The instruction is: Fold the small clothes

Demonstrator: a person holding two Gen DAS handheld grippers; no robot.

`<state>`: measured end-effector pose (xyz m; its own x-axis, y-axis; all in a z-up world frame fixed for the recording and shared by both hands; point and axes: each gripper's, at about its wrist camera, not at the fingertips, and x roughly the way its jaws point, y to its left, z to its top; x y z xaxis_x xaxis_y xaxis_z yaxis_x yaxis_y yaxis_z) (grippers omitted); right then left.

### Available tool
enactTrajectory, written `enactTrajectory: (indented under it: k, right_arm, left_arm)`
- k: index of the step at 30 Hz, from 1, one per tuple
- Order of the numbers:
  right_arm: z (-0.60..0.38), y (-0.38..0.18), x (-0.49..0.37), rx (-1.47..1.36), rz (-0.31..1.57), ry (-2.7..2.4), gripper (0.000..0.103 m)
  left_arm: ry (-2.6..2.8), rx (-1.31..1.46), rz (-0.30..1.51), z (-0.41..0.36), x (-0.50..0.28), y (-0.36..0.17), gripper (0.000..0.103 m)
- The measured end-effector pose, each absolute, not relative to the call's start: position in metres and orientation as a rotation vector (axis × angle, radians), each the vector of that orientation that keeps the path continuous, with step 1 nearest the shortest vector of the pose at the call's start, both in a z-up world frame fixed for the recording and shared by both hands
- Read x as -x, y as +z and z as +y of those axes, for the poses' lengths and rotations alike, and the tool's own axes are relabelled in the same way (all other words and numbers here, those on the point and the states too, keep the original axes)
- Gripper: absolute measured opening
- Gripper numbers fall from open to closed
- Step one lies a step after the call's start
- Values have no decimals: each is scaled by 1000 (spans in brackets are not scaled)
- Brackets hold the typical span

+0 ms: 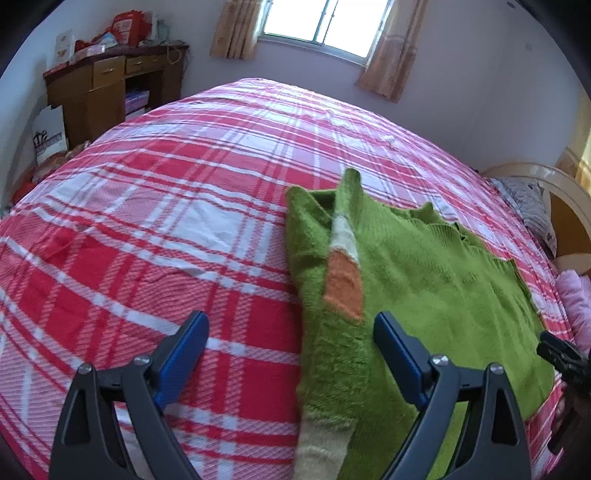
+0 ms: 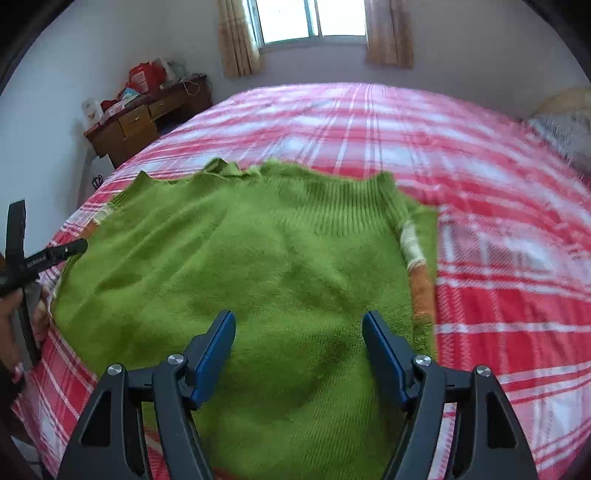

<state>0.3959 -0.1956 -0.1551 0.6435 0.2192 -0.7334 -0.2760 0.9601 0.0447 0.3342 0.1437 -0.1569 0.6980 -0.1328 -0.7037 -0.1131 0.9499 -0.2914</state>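
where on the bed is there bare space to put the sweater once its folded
Bare plaid bedspread lies left of the green sweater, running toward the wooden desk, and also beyond the sweater toward the window wall. Crowded: the headboard side, with a grey pillow and pink bedding.

One green sweater (image 2: 236, 258) lies on one plaid bed (image 2: 498, 258). Beyond the bed: one window (image 2: 310, 18), two curtains (image 2: 238, 40), one wooden desk (image 2: 147, 114). Two tools: left tool (image 1: 291, 332), right tool (image 2: 299, 332).

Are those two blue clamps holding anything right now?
No. The left tool and right tool are both open above the green sweater, gripping nothing.
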Motion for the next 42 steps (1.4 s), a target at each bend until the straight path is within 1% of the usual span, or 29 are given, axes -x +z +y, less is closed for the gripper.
enactTrajectory:
  k: [4,8,13,18,22,27,34,36,37,38,39,40,41,42]
  right_arm:
    - [-157,-140,-372,176,744,335,72]
    - [-97,-134,-347,253,696,464,72]
    - [-14,-150,-323,403,682,591,72]
    - [51,-168,-298,577,605,627,72]
    - [81,-181,-296,691,548,568,72]
    - [92,-191,-307,697,582,536,72]
    - [106,-193,-315,718,563,514,72]
    - [112,-194,-315,730,555,511,67]
    - [113,-195,-316,735,553,513,63]
    - [117,-197,-315,741,548,516,53]
    - [119,-198,-314,751,547,524,48]
    - [121,-200,-314,761,545,527,40]
    - [123,-202,-313,773,543,530,32]
    - [124,-203,-312,782,543,533,30]
  left_arm:
    - [-4,354,797,160,-339,-152,93]
    - [-40,353,792,162,-354,-145,94]
    - [-78,259,842,144,-377,-151,94]
    - [-57,208,860,143,-396,-158,93]
    - [-42,133,865,137,-406,-161,93]
    - [-53,122,864,137,-413,-162,95]
    - [-77,143,862,139,-416,-164,96]
    - [-83,150,864,140,-419,-165,97]
    - [-85,151,864,140,-419,-165,97]
    - [-87,150,862,140,-419,-165,97]
    - [-90,151,861,140,-419,-164,96]
    - [-93,153,858,140,-419,-164,95]
    - [-101,158,854,140,-419,-164,91]
    - [-113,165,849,141,-418,-163,89]
